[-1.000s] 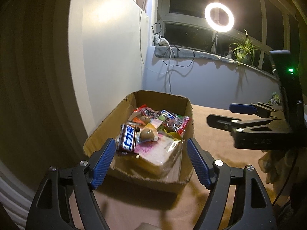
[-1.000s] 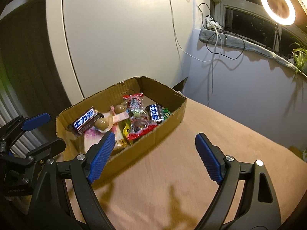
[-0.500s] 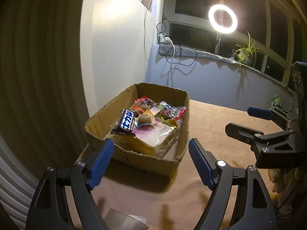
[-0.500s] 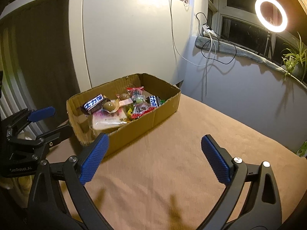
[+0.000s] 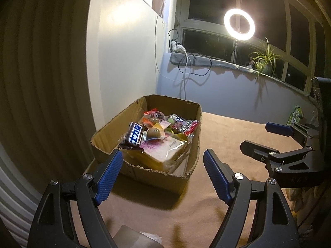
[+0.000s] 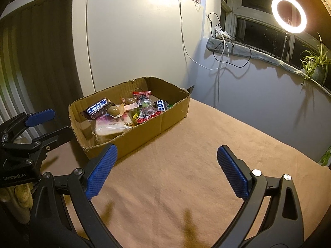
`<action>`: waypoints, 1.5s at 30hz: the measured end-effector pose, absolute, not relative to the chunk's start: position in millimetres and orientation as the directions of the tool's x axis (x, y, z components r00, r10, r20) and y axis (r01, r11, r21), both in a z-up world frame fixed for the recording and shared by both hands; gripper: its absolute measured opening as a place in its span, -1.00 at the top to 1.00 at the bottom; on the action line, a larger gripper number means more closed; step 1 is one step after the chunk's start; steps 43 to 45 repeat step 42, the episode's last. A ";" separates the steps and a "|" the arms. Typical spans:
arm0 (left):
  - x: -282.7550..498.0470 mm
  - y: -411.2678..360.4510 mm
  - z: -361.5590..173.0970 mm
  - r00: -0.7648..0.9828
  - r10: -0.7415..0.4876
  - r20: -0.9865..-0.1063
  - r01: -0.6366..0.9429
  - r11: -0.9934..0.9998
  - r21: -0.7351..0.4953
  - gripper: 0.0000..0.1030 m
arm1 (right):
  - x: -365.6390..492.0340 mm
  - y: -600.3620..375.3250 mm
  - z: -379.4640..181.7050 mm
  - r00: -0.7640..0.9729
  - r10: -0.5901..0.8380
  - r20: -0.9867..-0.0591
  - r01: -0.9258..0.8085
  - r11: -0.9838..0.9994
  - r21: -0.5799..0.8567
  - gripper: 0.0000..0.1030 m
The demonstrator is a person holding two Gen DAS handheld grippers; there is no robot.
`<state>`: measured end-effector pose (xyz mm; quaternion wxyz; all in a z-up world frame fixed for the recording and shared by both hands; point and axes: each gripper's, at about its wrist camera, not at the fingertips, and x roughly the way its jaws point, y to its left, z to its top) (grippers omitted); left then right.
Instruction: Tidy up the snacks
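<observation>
fingers [image 5: 110, 174] on both grippers spread wide, empty, w/ snacks piled in cardboard box [image 5: 144, 174]

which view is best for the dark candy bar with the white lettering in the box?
Left wrist view: the candy bar sits near centre, large, its lettering sharp, lying on the bagged bread. The right wrist view also shows the whole bar, but smaller and off to the left, near the cardboard box's corner.

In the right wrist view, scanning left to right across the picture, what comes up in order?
Left gripper at the left edge → cardboard box of snacks → white power strip on the sill → ring light → potted plant.
</observation>
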<state>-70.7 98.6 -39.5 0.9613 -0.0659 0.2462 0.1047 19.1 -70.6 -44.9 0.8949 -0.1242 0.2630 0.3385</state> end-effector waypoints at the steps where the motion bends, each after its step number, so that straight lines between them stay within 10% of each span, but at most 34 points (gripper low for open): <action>1: -71.0 98.6 -39.3 0.857 0.169 -0.486 -0.234 0.969 -0.076 -0.56 | 19.1 -70.5 -45.0 0.631 0.541 -0.556 -0.672 0.739 -0.044 -0.93; 45: -71.7 96.8 -40.7 0.857 0.173 -0.486 -0.238 0.969 -0.074 -0.56 | 18.5 -62.8 -55.2 0.618 0.522 -0.588 -0.683 0.726 -0.074 -0.95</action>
